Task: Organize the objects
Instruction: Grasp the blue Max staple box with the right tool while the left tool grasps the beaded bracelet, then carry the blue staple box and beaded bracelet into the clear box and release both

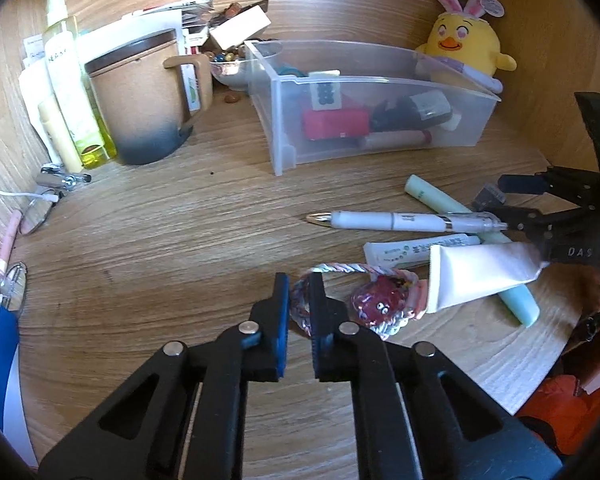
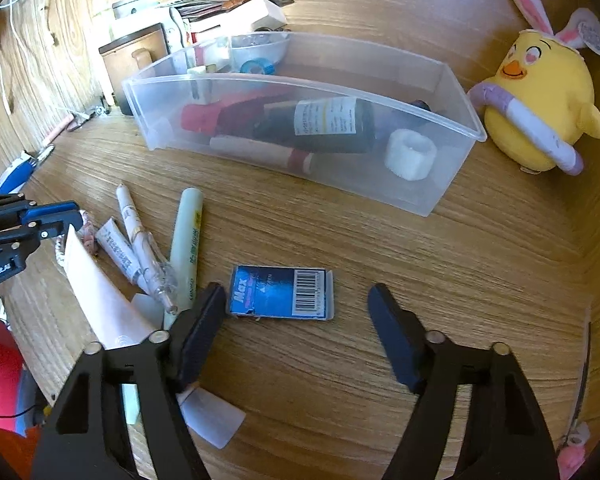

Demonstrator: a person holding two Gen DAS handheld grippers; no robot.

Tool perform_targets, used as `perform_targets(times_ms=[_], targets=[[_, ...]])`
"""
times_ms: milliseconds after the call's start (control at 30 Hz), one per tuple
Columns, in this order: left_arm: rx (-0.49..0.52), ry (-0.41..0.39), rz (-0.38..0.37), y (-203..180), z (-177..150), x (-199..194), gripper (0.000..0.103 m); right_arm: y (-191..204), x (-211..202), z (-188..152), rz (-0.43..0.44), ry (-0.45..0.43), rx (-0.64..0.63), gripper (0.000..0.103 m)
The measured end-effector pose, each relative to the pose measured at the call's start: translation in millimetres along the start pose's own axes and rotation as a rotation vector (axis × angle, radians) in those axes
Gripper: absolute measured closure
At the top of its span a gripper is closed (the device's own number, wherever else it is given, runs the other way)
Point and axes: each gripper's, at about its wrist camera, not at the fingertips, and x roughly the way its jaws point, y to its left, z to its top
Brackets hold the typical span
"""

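A clear plastic bin on the wooden desk holds a dark bottle, a red item and tubes. My left gripper is shut on the braided cord of a red charm keychain. Beside it lie a white pen, a pale green marker, a small tube and a large white tube. My right gripper is open and straddles a blue staple box flat on the desk.
A yellow chick plush sits at the back right. A brown lidded mug, yellow bottles, papers and a bead bowl crowd the back left. Glasses and a blue-white box lie at the left.
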Motion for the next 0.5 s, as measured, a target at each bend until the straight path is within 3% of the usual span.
perform_targets(times_ms=[67,100,500], targets=[[-0.012,-0.002,0.007,3.0,1.3,0.8,0.097,-0.5,-0.1,2.0,0.001,-0.006,-0.002,0.057],[-0.023,-0.002,0.005,5.6,2.1,1.0,0.097,-1.2,-0.1,2.9,0.0,-0.008,0.001,0.058],[-0.078,-0.123,-0.022,15.0,23.7,-31.8,0.099,-19.8,-9.5,8.8,0.003,-0.061,0.095,0.058]])
